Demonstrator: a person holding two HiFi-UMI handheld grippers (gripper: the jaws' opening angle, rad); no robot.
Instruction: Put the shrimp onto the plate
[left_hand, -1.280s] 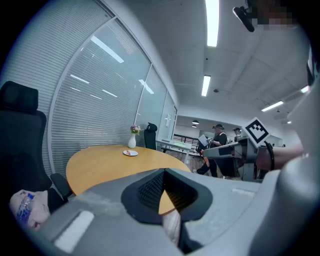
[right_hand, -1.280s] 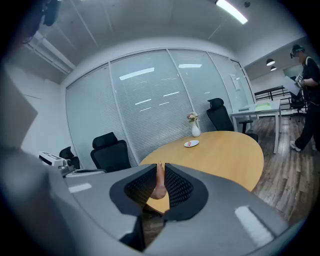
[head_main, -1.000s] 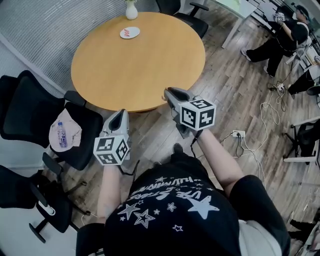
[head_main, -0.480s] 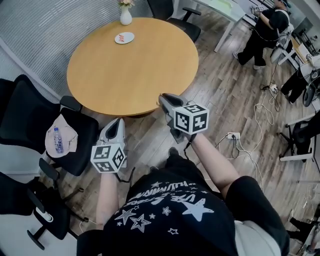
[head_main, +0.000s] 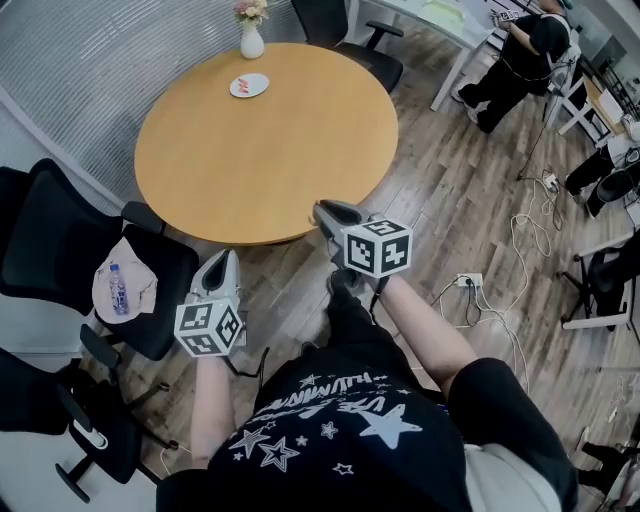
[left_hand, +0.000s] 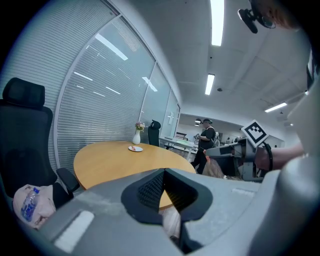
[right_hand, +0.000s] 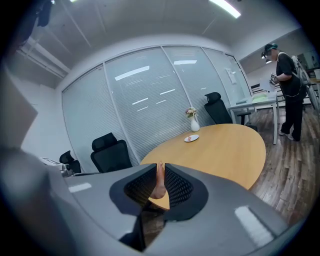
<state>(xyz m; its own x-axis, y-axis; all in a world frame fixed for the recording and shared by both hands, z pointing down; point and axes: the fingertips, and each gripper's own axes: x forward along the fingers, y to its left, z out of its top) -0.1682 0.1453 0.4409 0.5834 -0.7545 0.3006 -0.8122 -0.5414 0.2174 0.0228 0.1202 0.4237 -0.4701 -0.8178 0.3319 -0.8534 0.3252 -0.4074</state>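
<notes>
Holding the shrimp (right_hand: 159, 183) clamped between its jaws, the right gripper (head_main: 328, 212) hovers at the near edge of the counter (head_main: 265, 150). The plate (head_main: 249, 85) lies well apart on the far side, so carry and release are yet to do. The left gripper (head_main: 222, 262) has its jaws together, empty.

Pinkish shrimp (right_hand: 159, 186) stands upright, pinched in the right claw (right_hand: 160, 169); white plate (head_main: 249, 86) lies across the table (head_main: 270, 150).

1 tbl (head_main: 270, 150), 1 plate (head_main: 262, 82), 1 vase (head_main: 252, 43)
</notes>
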